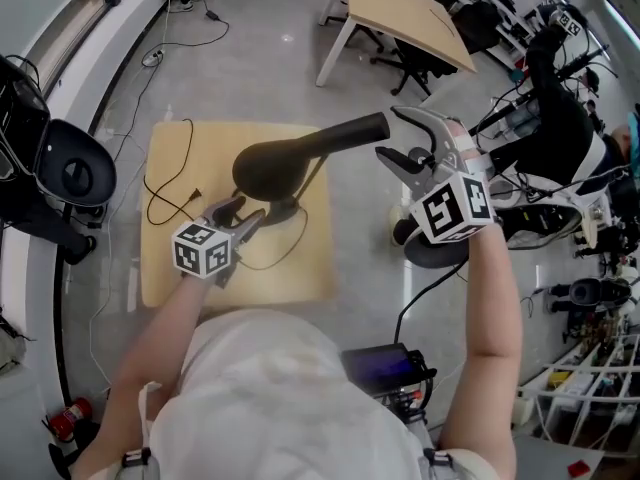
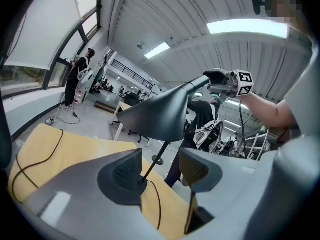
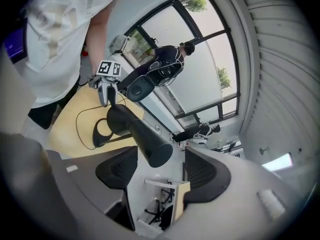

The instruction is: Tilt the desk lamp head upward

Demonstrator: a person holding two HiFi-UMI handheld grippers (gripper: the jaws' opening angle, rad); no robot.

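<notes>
A black desk lamp stands on a small wooden table (image 1: 170,268). Its long cone head (image 1: 290,163) lies nearly level, with the narrow tail end (image 1: 370,128) pointing right. My left gripper (image 1: 243,214) is low by the lamp base (image 1: 285,211). In the left gripper view its jaws (image 2: 160,166) stand open either side of the thin stem (image 2: 152,164), without touching it. My right gripper (image 1: 405,138) is open at the tail end. In the right gripper view that tail (image 3: 150,144) sits just in front of the open gripper (image 3: 160,166), apart from both pads.
The lamp's black cable (image 1: 170,203) loops over the table's left half. A second wooden table (image 1: 400,8) stands farther off. A black office chair (image 1: 70,168) is at the left, robot gear (image 1: 560,118) at the right, and a dark box (image 1: 385,368) on the floor.
</notes>
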